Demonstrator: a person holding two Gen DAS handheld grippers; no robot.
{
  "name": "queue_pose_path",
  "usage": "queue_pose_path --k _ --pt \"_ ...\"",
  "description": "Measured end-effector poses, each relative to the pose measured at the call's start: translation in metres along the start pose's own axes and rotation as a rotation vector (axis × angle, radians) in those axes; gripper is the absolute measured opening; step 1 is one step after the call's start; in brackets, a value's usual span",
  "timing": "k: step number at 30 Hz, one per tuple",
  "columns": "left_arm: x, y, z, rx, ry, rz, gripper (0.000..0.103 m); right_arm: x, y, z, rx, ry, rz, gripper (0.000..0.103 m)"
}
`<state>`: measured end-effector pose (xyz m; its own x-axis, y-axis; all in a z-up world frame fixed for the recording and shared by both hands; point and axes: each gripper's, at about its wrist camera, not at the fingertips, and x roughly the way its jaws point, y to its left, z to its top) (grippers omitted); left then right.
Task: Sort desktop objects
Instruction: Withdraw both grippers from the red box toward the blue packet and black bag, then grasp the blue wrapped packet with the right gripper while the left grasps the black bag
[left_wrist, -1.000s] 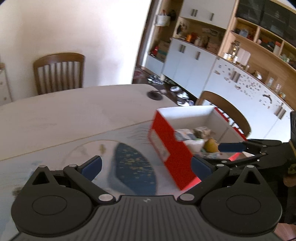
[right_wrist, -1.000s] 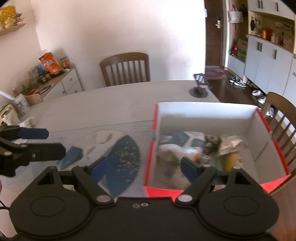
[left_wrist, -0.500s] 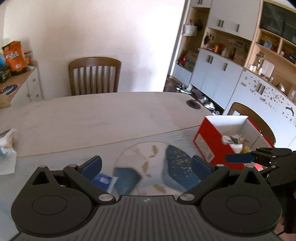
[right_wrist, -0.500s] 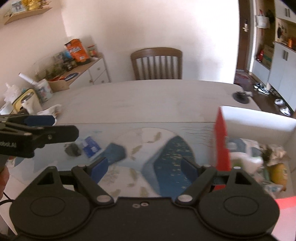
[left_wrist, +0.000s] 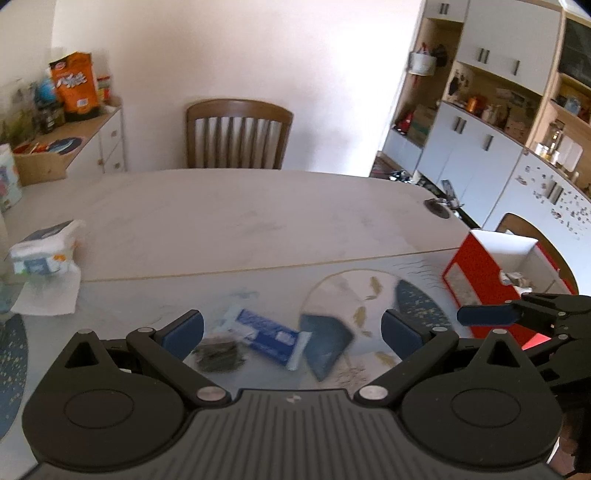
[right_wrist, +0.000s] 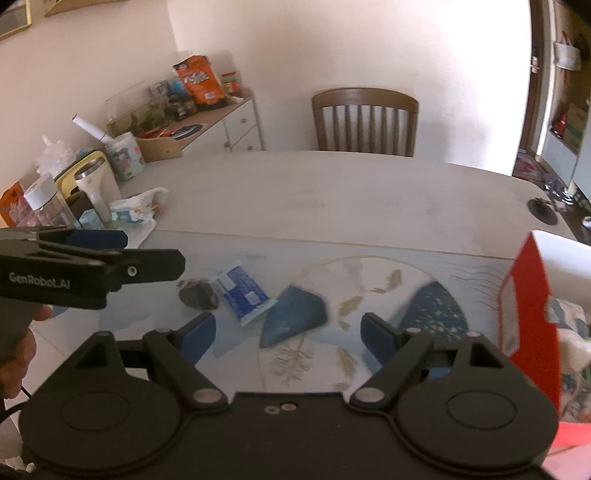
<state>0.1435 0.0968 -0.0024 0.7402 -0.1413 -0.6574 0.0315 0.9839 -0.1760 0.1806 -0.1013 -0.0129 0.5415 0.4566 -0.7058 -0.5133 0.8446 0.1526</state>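
Now hovering over the bench (left_wrist: 258, 221) with nothing held: left gripper (left_wrist: 291, 328) spread wide, empty, aimed at the blue-and-white packet (left_wrist: 267, 334) and the dark crumpled lump (left_wrist: 218, 354) just beside it on the patterned mat (right_wrist: 369, 280). Likely lined up that way to take one of the two next. Right gripper (right_wrist: 286, 334) likewise wide apart and empty, held nearer the red box (right_wrist: 528, 295), which already contains several items and sits well apart from the packet, probably as the drop-off bin.
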Motion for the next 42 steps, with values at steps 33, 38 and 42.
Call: queue_pose_path --k 33,38,42 --pt "0.094 0.068 -0.033 -0.101 0.113 0.098 0.102 0.147 0.041 0.003 -0.335 0.098 0.049 0.075" --pt "0.104 0.071 -0.034 -0.112 0.121 0.096 0.102 0.156 0.044 0.004 -0.371 0.094 0.069 0.073" --pt "0.108 0.073 -0.037 -0.112 0.123 0.093 0.102 0.163 0.045 0.004 -0.374 0.091 0.081 0.068"
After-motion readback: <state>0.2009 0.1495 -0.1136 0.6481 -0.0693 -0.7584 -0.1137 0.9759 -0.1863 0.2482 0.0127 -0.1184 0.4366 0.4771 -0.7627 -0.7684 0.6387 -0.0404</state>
